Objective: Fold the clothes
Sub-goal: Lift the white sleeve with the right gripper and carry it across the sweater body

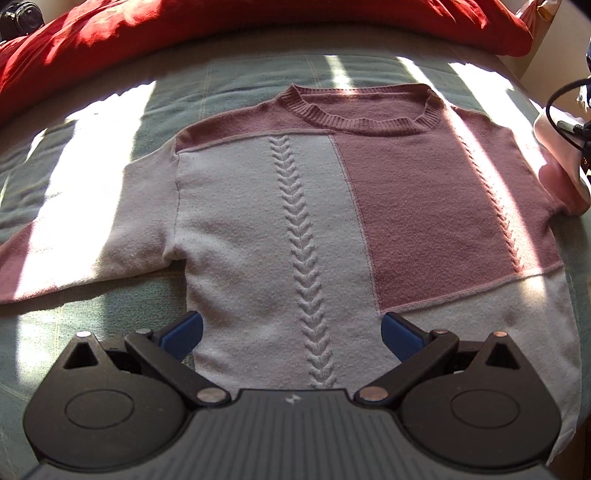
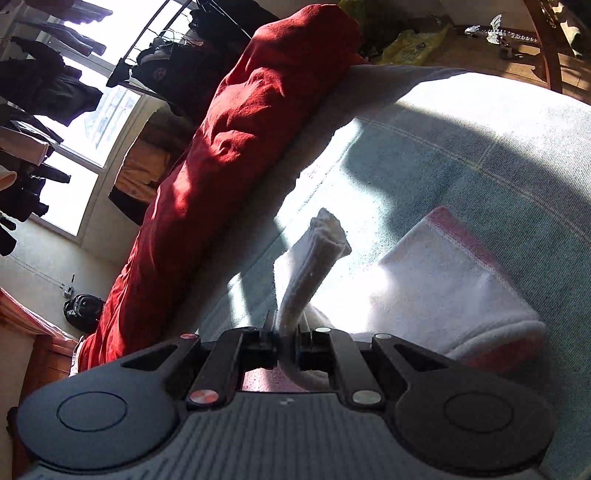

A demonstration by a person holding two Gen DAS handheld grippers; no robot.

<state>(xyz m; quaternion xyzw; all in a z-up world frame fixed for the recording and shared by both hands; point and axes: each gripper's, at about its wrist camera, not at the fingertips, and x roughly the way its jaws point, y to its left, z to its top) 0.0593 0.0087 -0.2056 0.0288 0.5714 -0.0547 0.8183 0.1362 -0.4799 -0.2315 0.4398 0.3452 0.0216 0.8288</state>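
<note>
With the pink-and-white sweater (image 1: 295, 206) lying face up across the bed (image 1: 110, 317), you are clamping its sleeve cuff (image 2: 314, 258) in the right gripper (image 2: 288, 347) while the left gripper (image 1: 291, 332) is hovering spread apart over the hem, so you are best carrying that sleeve flat across the chest.

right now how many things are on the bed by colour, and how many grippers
pink and white: 1, the sweater, spread flat front up, its sleeve pinched in the right gripper
red: 1, the duvet bunched along the far edge
green: 1, the bedcover underneath
black: 2, the right gripper and the open left gripper above the hem
total: 5
</note>
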